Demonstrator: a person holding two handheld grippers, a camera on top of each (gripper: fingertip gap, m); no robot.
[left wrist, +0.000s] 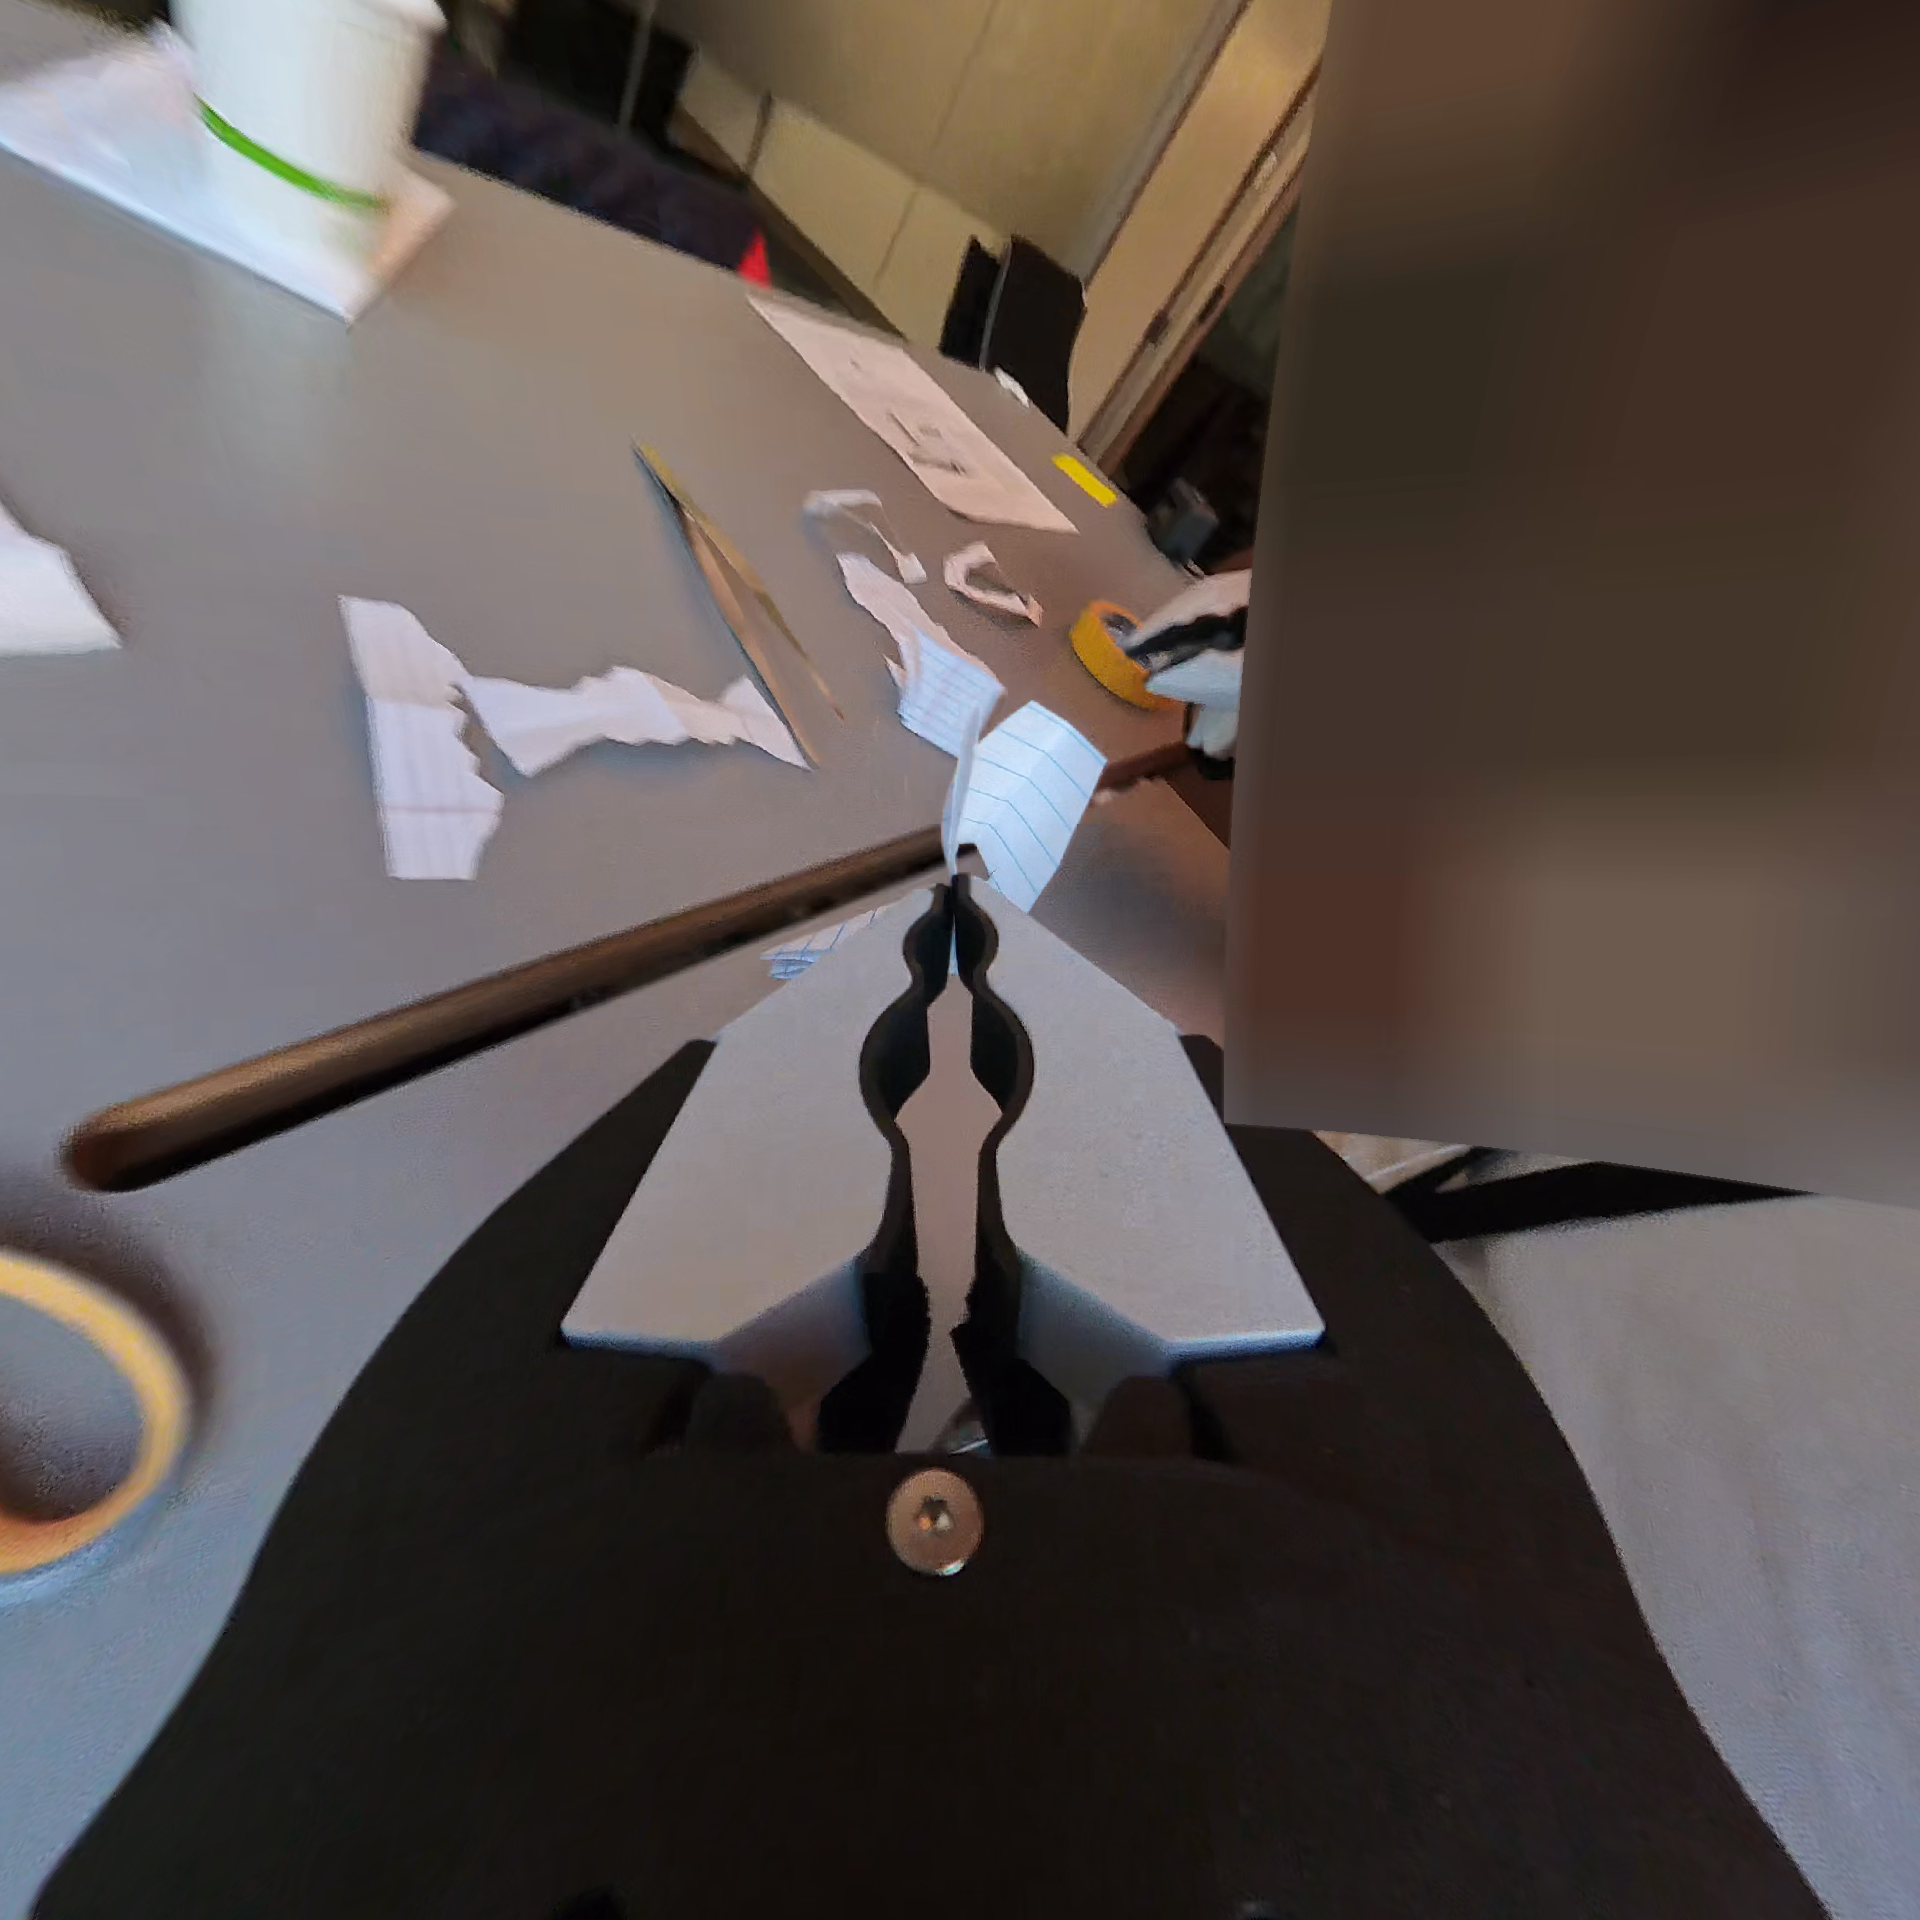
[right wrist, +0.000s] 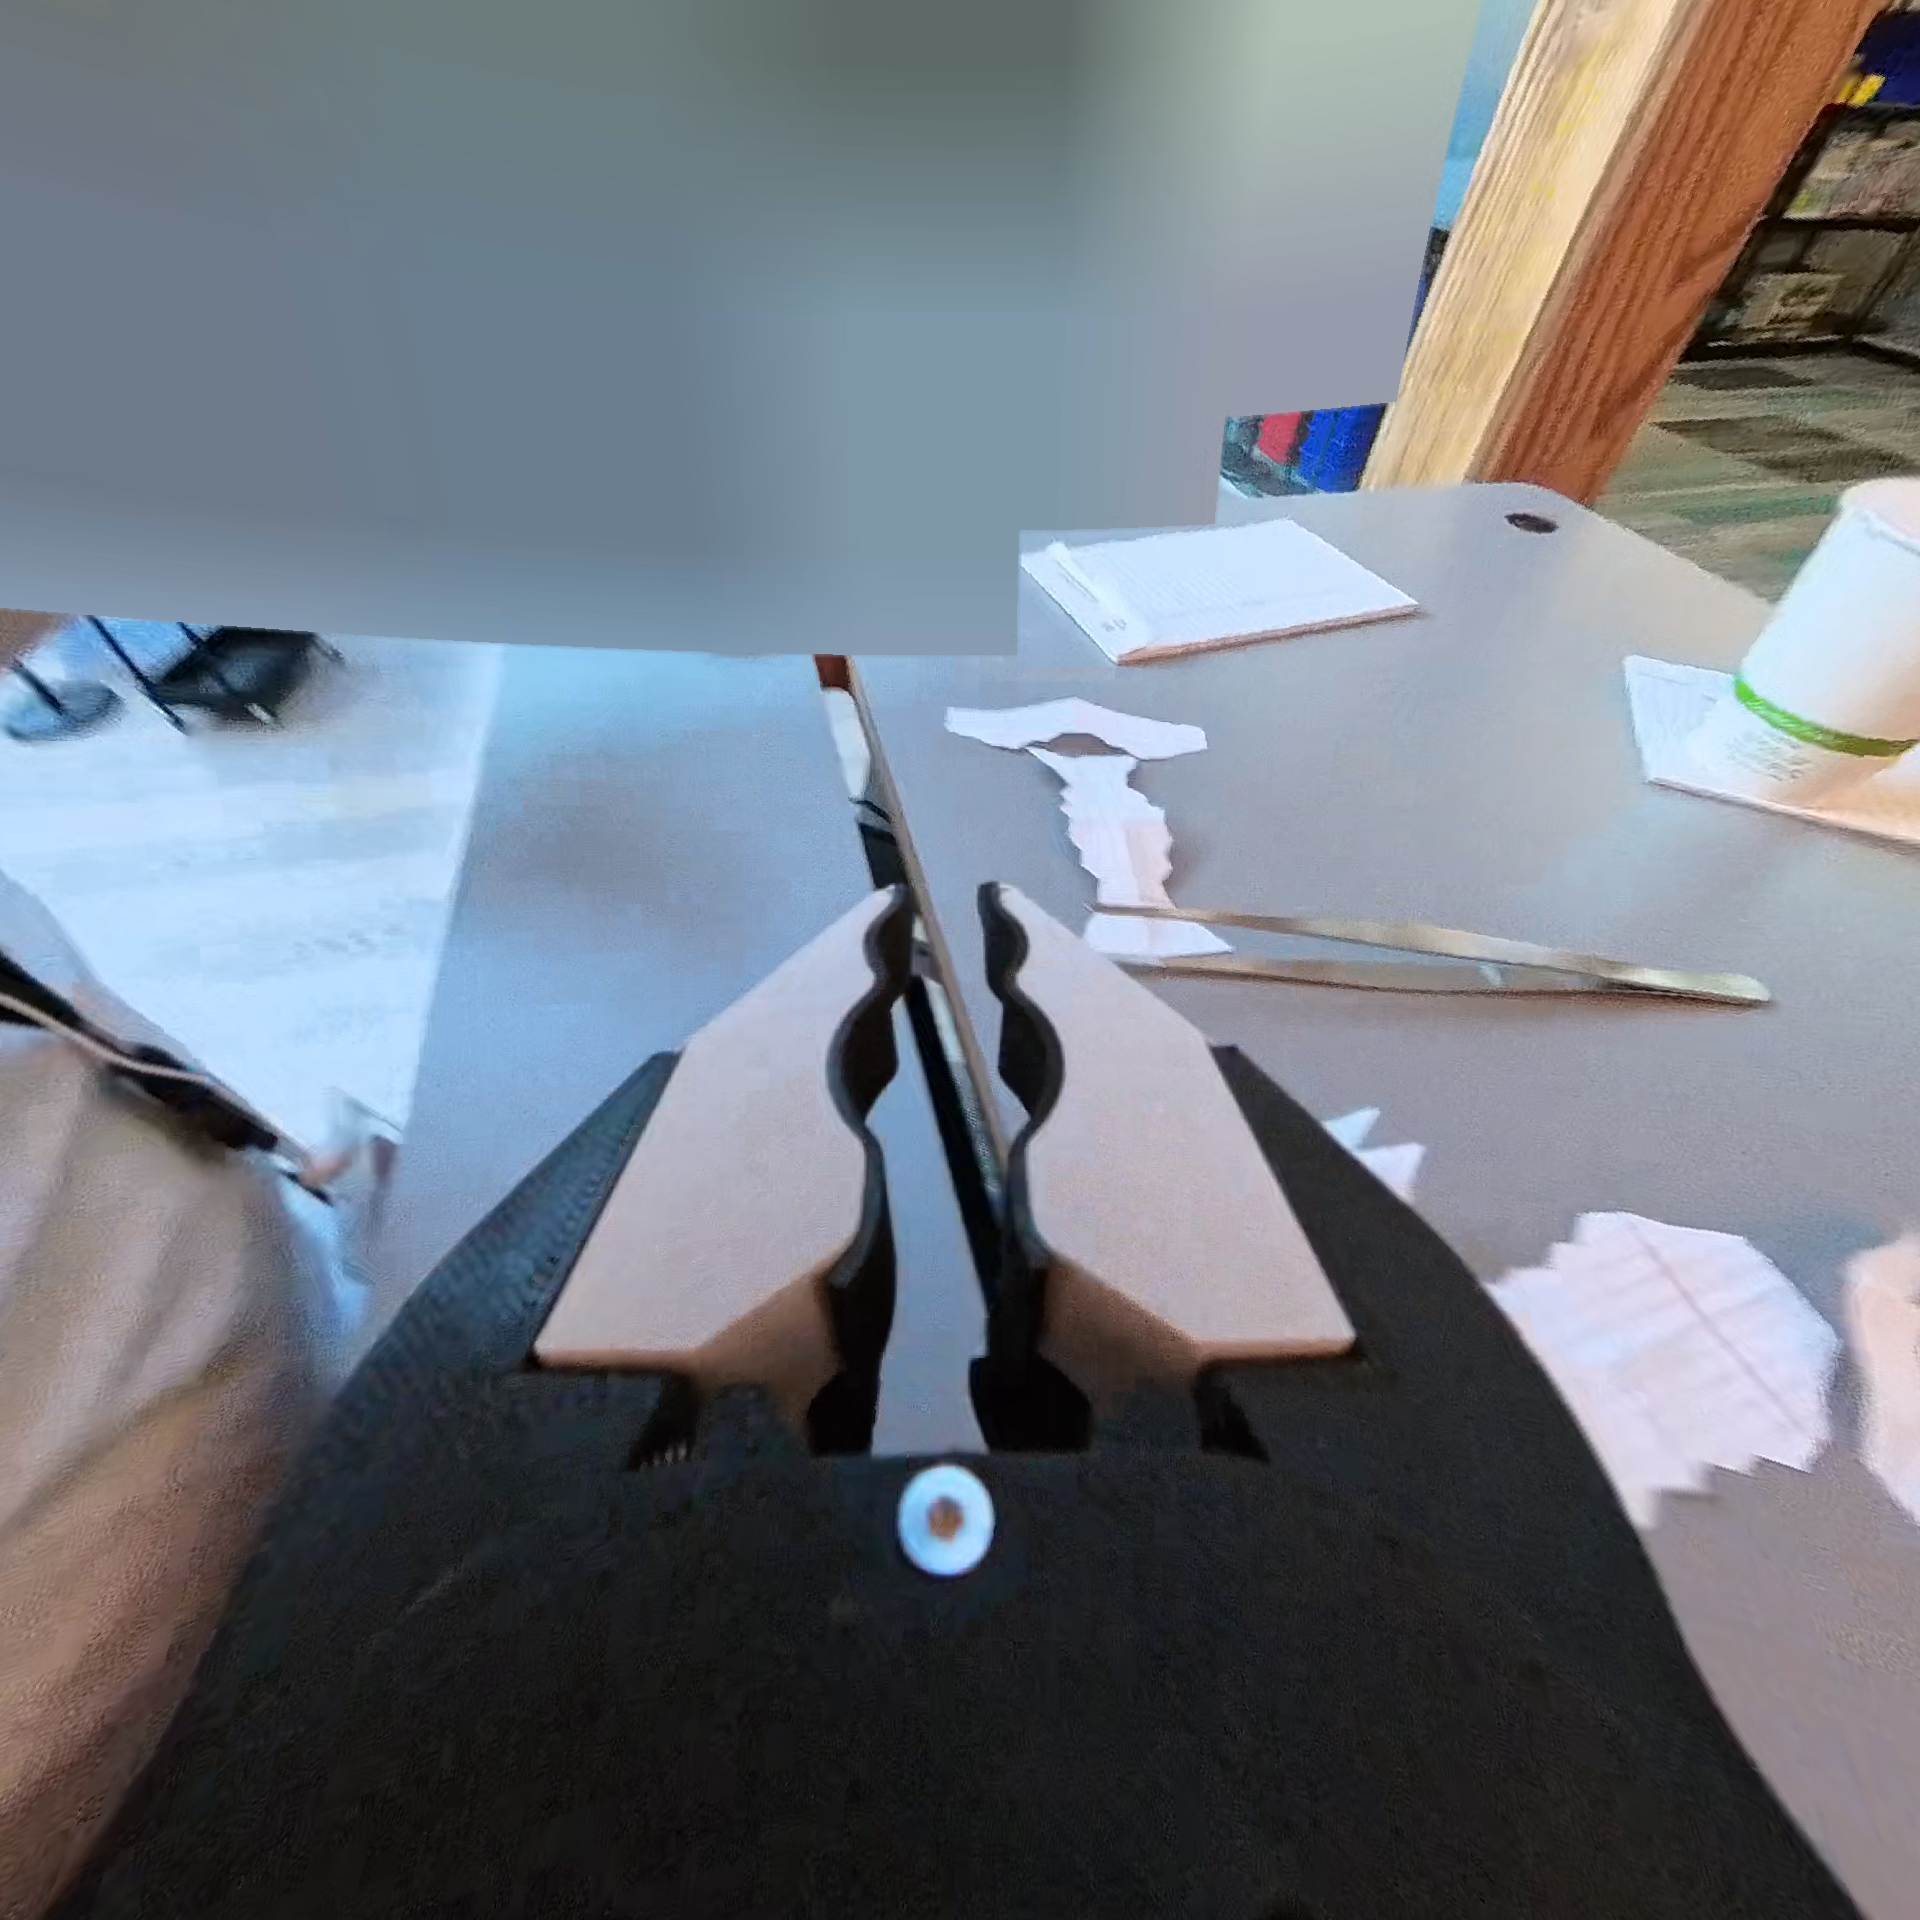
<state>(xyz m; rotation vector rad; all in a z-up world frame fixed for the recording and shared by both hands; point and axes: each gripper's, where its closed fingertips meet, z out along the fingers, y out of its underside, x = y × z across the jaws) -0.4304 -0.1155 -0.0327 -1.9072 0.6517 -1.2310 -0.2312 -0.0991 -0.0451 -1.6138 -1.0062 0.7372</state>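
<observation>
Right at the tips of the left tool [left wrist: 953,894], a lined paper scrap [left wrist: 1023,795] is clamped, fanning up toward 1 o'clock above the table [left wrist: 260,499] edge. Torn paper bits [left wrist: 582,717] lie at 10 o'clock, tweezers [left wrist: 738,592] at 11, yellow tape roll [left wrist: 1110,652] at 2. Right tool [right wrist: 943,904] fingers sit slightly apart w/ nothing held, over the table seam; tweezers [right wrist: 1455,961] at 3 o'clock, white cup [right wrist: 1849,644] at 2.

Grey tabletop [right wrist: 1455,1091] runs ahead of the tongs; a wooden post [right wrist: 1579,239] rises beyond on the right, patterned floor [right wrist: 1766,436] behind it, cream wall panels [left wrist: 935,135] far off.
</observation>
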